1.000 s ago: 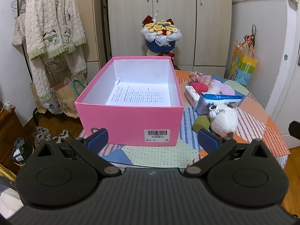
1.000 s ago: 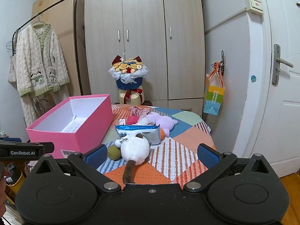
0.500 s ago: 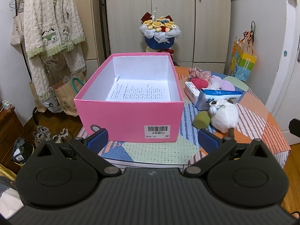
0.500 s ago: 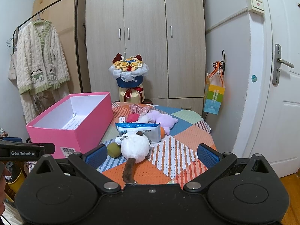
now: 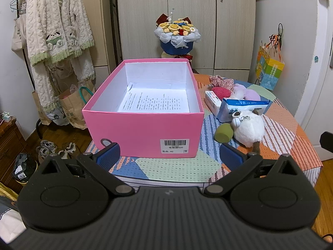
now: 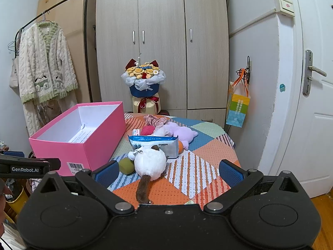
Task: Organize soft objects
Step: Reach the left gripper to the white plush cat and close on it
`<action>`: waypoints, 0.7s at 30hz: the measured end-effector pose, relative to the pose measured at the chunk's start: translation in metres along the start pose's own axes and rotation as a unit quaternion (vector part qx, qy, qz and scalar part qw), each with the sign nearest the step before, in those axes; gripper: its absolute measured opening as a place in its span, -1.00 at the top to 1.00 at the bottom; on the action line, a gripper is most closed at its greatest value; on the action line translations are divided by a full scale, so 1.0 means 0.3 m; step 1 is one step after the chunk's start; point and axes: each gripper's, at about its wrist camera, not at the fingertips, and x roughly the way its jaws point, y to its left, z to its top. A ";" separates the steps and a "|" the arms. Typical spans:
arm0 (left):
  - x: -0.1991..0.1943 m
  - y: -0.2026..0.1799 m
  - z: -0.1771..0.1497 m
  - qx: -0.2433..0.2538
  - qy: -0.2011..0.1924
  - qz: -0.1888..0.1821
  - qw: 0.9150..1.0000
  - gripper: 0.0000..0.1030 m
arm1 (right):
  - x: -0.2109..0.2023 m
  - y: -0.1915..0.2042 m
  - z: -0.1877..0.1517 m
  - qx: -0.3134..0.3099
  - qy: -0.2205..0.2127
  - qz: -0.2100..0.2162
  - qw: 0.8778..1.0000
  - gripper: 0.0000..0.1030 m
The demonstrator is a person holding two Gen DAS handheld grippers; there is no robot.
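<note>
An open pink box (image 5: 143,129) (image 6: 83,145) with a printed sheet inside stands on the left of the patchwork table. To its right lie a white plush with a brown tail (image 5: 248,129) (image 6: 150,162), an olive soft ball (image 5: 223,133) (image 6: 126,165), a blue-white tissue pack (image 5: 241,106) (image 6: 154,142), a red fuzzy ball (image 5: 221,92) (image 6: 147,130), a purple plush (image 5: 250,94) (image 6: 183,133) and floral cloth (image 5: 221,81) (image 6: 155,120). My left gripper (image 5: 169,155) is open before the box. My right gripper (image 6: 168,169) is open, just short of the white plush.
A flower bouquet (image 6: 143,79) stands behind the table in front of the wardrobe. A clothes rack with a cream robe (image 5: 56,27) and paper bags (image 5: 70,106) is on the left. A colourful bag (image 6: 238,106) hangs by the white door (image 6: 312,104). Shoes (image 5: 56,149) lie on the floor.
Both grippers have backed away and risen slightly, so the box and the toys sit a little farther off. Nothing on the table moved.
</note>
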 end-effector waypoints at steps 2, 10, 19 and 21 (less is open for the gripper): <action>-0.005 -0.002 0.006 0.000 0.000 -0.003 1.000 -1.00 | -0.002 0.002 0.001 -0.002 -0.002 0.002 1.000 -1.00; -0.044 -0.038 0.051 0.003 -0.054 -0.050 0.997 -1.00 | -0.023 -0.014 0.008 -0.031 -0.074 0.064 0.995 -1.00; 0.125 -0.146 0.069 0.002 -0.030 -0.134 0.991 -0.97 | 0.169 -0.053 -0.046 -0.056 -0.022 0.122 0.991 -0.99; 0.172 -0.180 0.075 0.006 -0.022 -0.157 0.987 -0.95 | 0.220 -0.052 -0.058 -0.064 -0.013 0.128 0.990 -0.94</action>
